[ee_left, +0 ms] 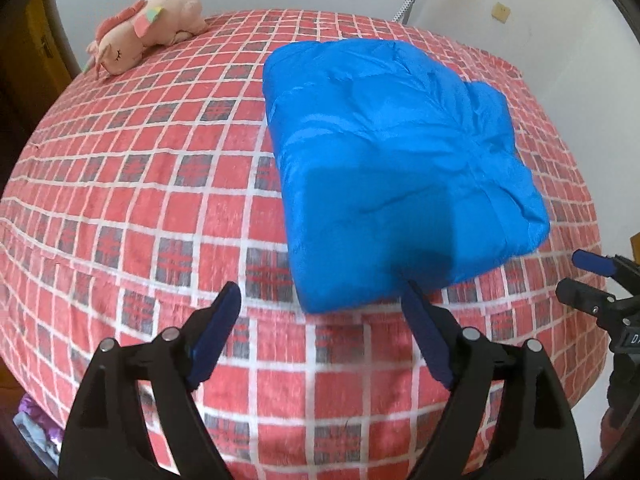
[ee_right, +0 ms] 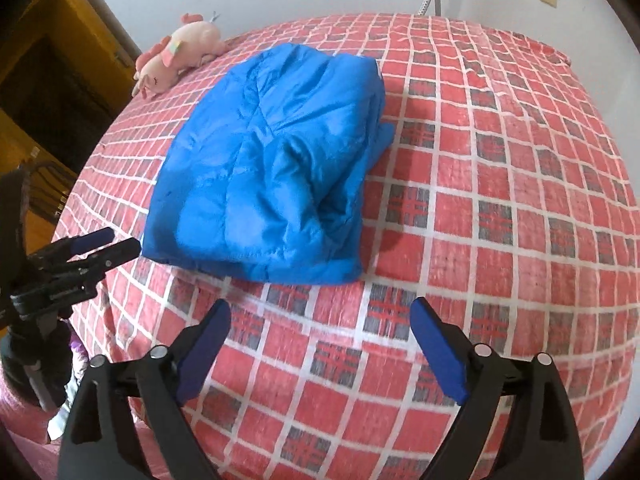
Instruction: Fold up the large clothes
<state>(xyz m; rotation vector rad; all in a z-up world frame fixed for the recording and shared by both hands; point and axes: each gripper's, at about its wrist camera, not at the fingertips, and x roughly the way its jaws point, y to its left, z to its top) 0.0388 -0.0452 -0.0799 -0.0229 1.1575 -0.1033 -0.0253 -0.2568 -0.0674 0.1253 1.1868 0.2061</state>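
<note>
Broadly, by size:
Bed: red checked bed [ee_left: 120, 200] [ee_right: 500, 240] fills both views.
Jacket: folded blue jacket [ee_left: 400, 160] [ee_right: 272, 168] lies on the bed, just ahead of both tools.
Left hand-held gripper: left hand-held gripper [ee_left: 320, 308] [ee_right: 106, 244] spread wide, empty, its right finger at the jacket's near edge.
Right hand-held gripper: right hand-held gripper [ee_right: 322, 316] [ee_left: 578, 274] spread wide, empty, apart from the jacket.
Toy: pink plush toy [ee_left: 148, 28] [ee_right: 176, 56] rests near the far edge.

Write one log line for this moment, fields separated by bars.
blue padded jacket: folded on checked bed | left tongs: open, empty | right tongs: open, empty | plush unicorn: far corner
</note>
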